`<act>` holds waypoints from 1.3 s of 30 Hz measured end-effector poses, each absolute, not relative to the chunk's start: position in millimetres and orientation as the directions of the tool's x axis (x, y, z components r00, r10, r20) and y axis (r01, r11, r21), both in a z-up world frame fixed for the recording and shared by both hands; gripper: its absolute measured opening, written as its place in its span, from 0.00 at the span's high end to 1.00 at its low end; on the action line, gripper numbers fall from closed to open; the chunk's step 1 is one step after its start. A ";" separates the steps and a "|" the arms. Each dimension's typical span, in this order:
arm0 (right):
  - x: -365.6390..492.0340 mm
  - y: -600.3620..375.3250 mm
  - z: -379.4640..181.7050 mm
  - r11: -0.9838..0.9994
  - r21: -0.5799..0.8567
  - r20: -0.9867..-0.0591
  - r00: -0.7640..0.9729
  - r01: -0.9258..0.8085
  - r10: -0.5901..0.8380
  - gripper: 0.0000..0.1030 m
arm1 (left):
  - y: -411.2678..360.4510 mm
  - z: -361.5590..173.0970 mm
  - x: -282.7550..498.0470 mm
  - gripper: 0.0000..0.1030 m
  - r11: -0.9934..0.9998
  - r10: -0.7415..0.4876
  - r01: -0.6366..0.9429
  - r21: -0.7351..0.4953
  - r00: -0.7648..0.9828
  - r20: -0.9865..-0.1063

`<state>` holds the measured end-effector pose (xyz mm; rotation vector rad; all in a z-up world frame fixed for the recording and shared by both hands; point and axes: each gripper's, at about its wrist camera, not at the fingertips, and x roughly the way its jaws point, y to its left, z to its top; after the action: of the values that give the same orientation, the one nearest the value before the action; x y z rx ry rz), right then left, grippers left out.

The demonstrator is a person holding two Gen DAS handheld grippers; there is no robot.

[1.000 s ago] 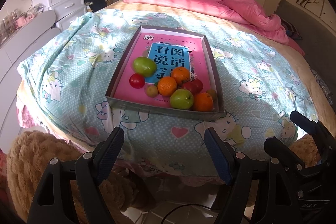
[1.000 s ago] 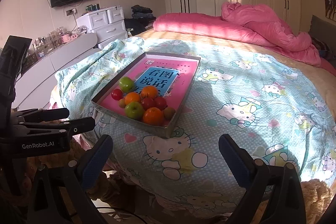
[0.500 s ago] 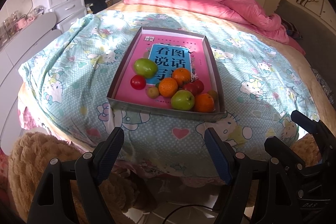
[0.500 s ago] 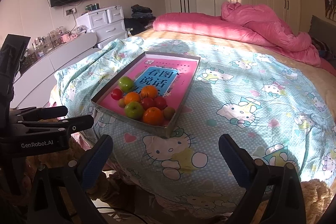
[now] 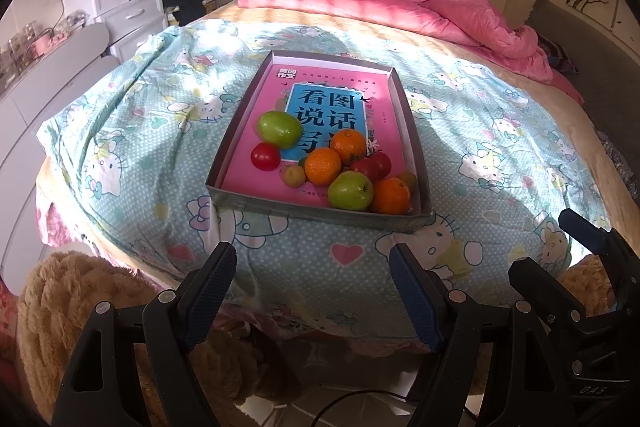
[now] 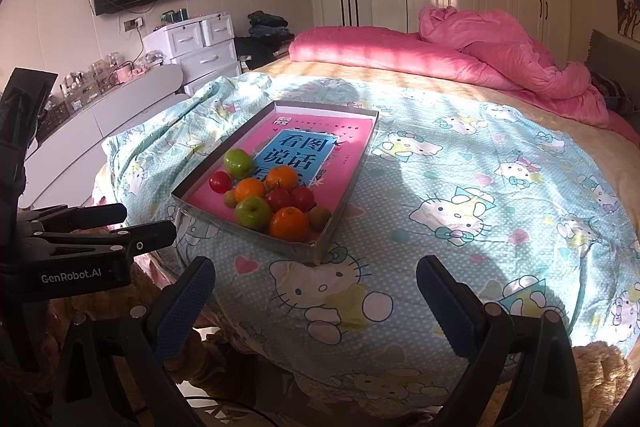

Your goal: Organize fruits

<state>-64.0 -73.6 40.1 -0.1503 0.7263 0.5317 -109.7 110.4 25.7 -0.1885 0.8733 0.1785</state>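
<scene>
A shallow grey box tray (image 5: 256, 205) (image 6: 344, 203) with a pink book inside lies on the bed. Fruit is piled at its near end: green apples (image 5: 279, 129) (image 5: 351, 190), oranges (image 5: 322, 165) (image 5: 391, 195) (image 5: 348, 145), red tomatoes (image 5: 265, 156) (image 5: 372, 165) and small yellowish fruits (image 5: 294, 175). In the right wrist view the same pile shows, with an orange (image 6: 289, 223) and green apple (image 6: 253, 213) nearest. My left gripper (image 5: 312, 295) is open and empty, short of the bed edge. My right gripper (image 6: 316, 303) is open and empty, right of the tray.
The bed has a Hello Kitty sheet (image 6: 460, 211) and a bunched pink duvet (image 6: 500, 55) at the far side. A fluffy tan rug (image 5: 64, 291) lies below the bed edge. White drawers (image 6: 200, 47) and a low white counter (image 6: 100, 115) stand to the left.
Both grippers have drifted slightly; the tray sits a little lower in the left wrist view. Both stay open. The fruit has not moved.
</scene>
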 end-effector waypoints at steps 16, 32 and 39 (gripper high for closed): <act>-63.8 -71.1 39.5 0.856 0.040 -0.670 0.622 -0.515 0.406 0.01 | 109.3 26.3 -108.2 0.22 0.969 0.083 -0.233 -0.085 0.626 -0.776; -63.7 -70.6 39.6 0.858 0.034 -0.670 0.626 -0.512 0.400 0.01 | 109.9 26.2 -108.5 0.22 0.969 0.087 -0.233 -0.079 0.625 -0.775; -63.6 -70.4 39.2 0.859 0.033 -0.670 0.627 -0.510 0.398 0.01 | 109.7 26.1 -108.5 0.22 0.969 0.087 -0.233 -0.080 0.624 -0.777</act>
<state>-63.6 -70.4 39.2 -0.1663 0.7250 0.5231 -108.5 109.7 26.1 -0.1793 0.8789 0.1848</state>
